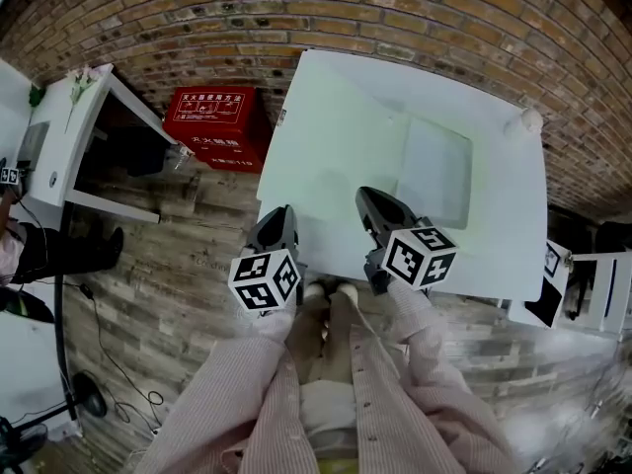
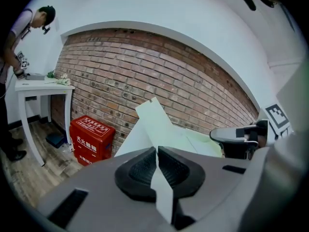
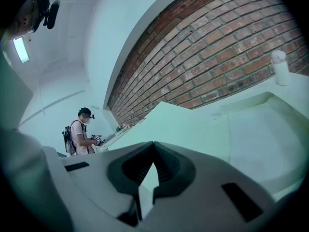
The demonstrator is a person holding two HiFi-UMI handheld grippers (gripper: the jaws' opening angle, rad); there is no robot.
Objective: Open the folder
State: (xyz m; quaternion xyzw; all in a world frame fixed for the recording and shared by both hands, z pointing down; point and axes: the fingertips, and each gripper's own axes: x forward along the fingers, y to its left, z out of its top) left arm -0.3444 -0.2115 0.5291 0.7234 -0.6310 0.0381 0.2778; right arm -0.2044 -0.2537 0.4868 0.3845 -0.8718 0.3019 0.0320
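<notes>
A pale green folder [image 1: 434, 171] lies open-sided on the white table [image 1: 513, 235], and its cover [image 1: 341, 141] is raised on the left. In the left gripper view the cover [image 2: 154, 117] stands up as a tilted sheet, and my left gripper [image 2: 157, 151] is shut on its near edge. In the head view that left gripper [image 1: 283, 215] is at the table's front left edge. My right gripper [image 1: 373, 200] is a little to its right over the folder. In the right gripper view a thin pale sheet [image 3: 181, 124] runs between its shut jaws [image 3: 153, 146].
A small white bottle [image 1: 530, 119] stands at the table's far right corner. A red box [image 1: 217, 126] sits on the wooden floor against the brick wall. Left of it is a white side table [image 1: 79, 136], with a person [image 2: 19, 37] beside it.
</notes>
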